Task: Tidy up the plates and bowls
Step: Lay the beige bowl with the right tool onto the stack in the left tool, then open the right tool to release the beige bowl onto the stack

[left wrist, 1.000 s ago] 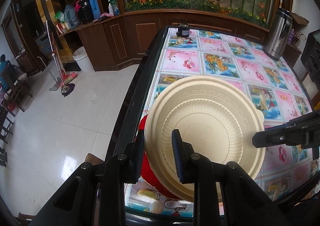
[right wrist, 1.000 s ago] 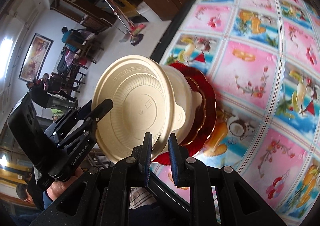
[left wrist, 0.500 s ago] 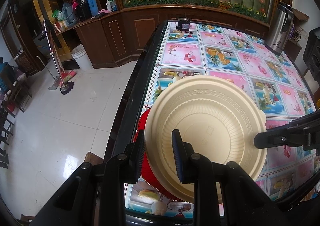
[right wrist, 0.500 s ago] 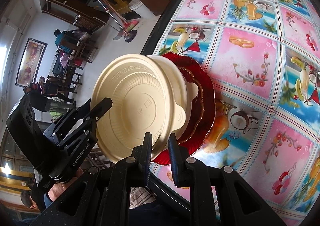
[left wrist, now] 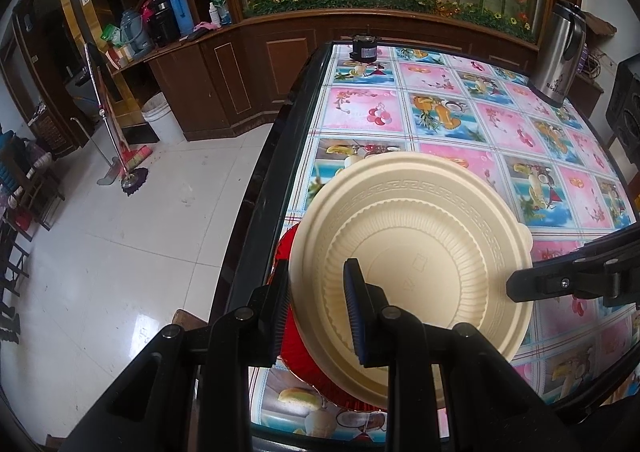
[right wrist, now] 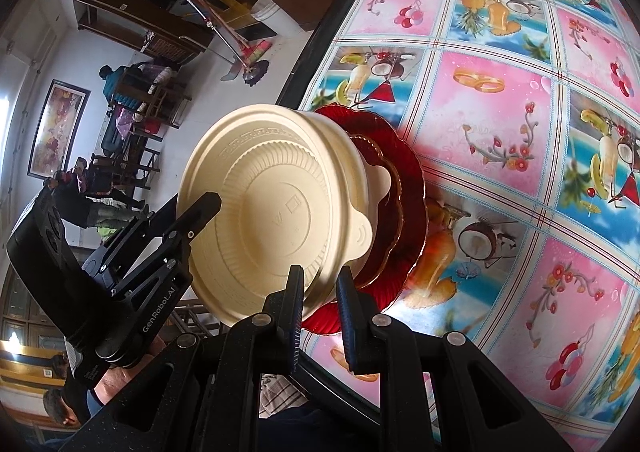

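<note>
While both tools grip cream bowl (left wrist: 420, 252) rim, L tool (left wrist: 316, 308) & R tool (right wrist: 320, 304) nearly shut, above red plates (right wrist: 404, 187)

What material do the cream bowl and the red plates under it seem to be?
Cream bowl: probably moulded plastic, matte, with ribbed and embossed patterns. Red plates: likely glass or glossy plastic; shiny, somewhat translucent, with scalloped rims.

Both tools are matte black plastic with angular, open-framed arms pinned by round silver rivets. The left tool (left wrist: 316, 312) carries ribbed blue pads on its inner finger faces, as does the right tool (right wrist: 320, 316). In the right wrist view, the left tool's body bears white "GenRobot.AI" lettering and small screws.
</note>
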### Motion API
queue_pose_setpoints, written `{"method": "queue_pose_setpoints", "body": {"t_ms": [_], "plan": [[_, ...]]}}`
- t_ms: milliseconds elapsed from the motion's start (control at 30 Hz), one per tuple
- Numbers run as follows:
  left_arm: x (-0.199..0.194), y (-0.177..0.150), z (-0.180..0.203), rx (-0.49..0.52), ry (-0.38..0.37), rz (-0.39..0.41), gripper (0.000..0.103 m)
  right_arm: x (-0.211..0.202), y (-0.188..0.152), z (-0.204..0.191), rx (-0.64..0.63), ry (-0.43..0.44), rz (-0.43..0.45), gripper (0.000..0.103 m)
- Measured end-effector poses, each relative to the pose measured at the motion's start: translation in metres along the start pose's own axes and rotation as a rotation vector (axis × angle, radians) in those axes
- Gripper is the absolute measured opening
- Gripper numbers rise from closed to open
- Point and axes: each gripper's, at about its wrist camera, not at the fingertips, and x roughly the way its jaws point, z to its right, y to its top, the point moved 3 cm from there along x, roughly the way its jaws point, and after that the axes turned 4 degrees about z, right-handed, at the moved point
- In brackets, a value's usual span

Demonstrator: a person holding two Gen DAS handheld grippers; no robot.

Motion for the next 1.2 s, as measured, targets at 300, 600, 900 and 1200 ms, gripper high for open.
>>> {"method": "queue_pose_setpoints", "body": {"t_ms": [300, 600, 900, 1200], "plan": [[0.006, 0.003, -0.001, 0.011, 0.003, -0.007, 0.024, 0.002, 0.001, 0.001, 0.005, -0.001, -0.003, 0.019], [0.007, 0.003, 0.000, 0.010, 0.002, -0.009, 0.024, 0.002, 0.000, 0.002, 0.009, 0.000, -0.003, 0.020], [0.012, 0.002, -0.002, 0.007, 0.006, -0.011, 0.024, 0.002, 0.000, 0.000, -0.004, -0.006, 0.000, 0.021], [0.011, 0.000, -0.003, -0.003, 0.009, -0.008, 0.027, 0.001, -0.002, -0.006, -0.016, 0.000, -0.001, 0.022]]}}
